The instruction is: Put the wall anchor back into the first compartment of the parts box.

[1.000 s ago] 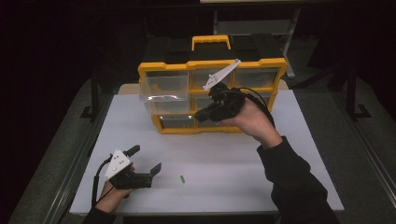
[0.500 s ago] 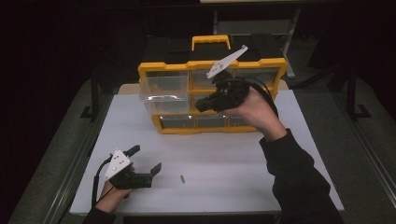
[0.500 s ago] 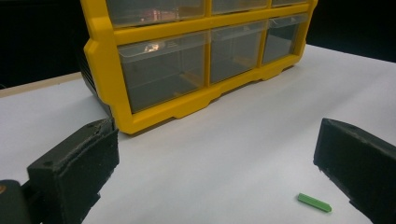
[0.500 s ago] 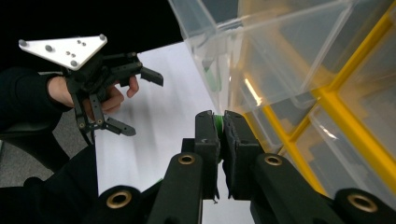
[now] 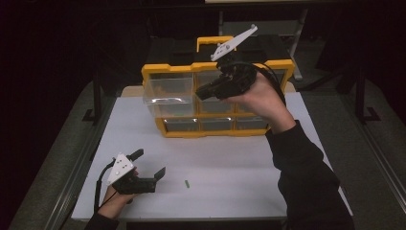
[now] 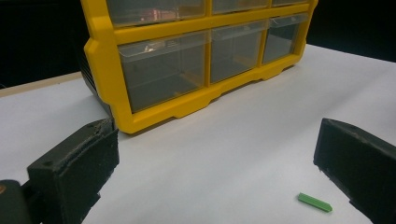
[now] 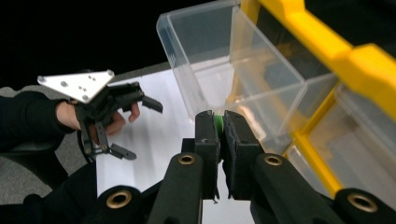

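We carry a small green piece [image 7: 216,122], clamped in our right gripper [image 7: 219,123], toward the pulled-out clear drawer [image 5: 168,90] at ten o'clock, next needing release above it, while our left gripper [image 5: 147,164] rests open.

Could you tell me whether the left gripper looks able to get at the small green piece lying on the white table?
Probably yes. The left gripper rests low on the table with its jaws wide open, and the green piece lies on bare surface just ahead, near one jaw, with nothing between them.
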Tool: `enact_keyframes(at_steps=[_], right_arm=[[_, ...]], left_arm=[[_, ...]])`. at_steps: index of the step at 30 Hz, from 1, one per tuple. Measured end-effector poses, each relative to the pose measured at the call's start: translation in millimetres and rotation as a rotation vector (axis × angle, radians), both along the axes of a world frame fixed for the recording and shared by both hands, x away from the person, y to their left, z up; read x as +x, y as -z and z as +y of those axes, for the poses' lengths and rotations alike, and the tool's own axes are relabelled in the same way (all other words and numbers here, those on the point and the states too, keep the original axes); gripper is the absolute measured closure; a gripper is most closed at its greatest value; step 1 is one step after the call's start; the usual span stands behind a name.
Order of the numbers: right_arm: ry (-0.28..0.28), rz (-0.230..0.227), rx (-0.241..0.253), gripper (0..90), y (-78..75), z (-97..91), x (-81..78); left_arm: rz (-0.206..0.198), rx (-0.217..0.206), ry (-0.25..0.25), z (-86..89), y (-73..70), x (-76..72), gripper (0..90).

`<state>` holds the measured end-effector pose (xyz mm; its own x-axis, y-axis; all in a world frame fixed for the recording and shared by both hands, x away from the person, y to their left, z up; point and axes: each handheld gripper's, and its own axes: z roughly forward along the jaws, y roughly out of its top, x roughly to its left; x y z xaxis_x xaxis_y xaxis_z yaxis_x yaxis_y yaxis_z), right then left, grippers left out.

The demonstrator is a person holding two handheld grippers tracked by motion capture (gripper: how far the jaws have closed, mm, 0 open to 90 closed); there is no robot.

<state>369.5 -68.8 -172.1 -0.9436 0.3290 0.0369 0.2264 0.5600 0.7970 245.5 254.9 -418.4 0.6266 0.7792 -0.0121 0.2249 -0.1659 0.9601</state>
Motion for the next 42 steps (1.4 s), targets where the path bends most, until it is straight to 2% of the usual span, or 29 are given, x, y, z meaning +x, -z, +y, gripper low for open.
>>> enact_keyframes(at_steps=[3,4,12,14,19,21,35,38,40,42], right_arm=[[0.007,-0.001,0.022,84.3,-6.5,1.8,2.2],[0.012,0.011,0.026,84.3,-8.1,2.3,2.0],[0.015,0.003,0.038,84.3,-14.9,10.6,10.9],[0.018,0.021,0.039,84.3,-15.3,16.2,15.5],[0.013,0.041,0.019,84.2,-12.6,26.3,20.8],[-0.006,0.018,0.004,84.1,-10.0,30.1,24.2],[-0.026,0.027,-0.073,84.1,-0.5,53.9,27.6],[-0.023,0.031,-0.081,83.2,0.7,55.6,28.0],[-0.025,0.025,-0.071,78.0,0.5,54.9,28.7],[-0.016,0.022,-0.064,79.5,-1.2,52.6,28.0]], left_arm=[[-0.001,0.000,0.001,-0.1,-0.2,-0.1,0.0],[-0.001,0.001,0.001,-0.1,-0.1,-0.1,0.0],[-0.003,0.004,0.001,0.9,-0.3,0.2,0.0],[-0.002,0.002,0.001,0.8,-0.3,0.1,0.0],[-0.009,-0.001,0.003,0.6,-0.1,0.3,0.0],[-0.010,0.008,0.003,1.4,0.1,0.7,0.0],[-0.010,0.008,0.006,1.4,0.5,1.0,0.0],[-0.008,0.006,0.008,0.9,0.6,0.8,0.0],[-0.007,0.011,0.008,1.4,0.1,0.7,0.0],[-0.010,0.010,0.007,1.7,0.3,1.0,0.0]])
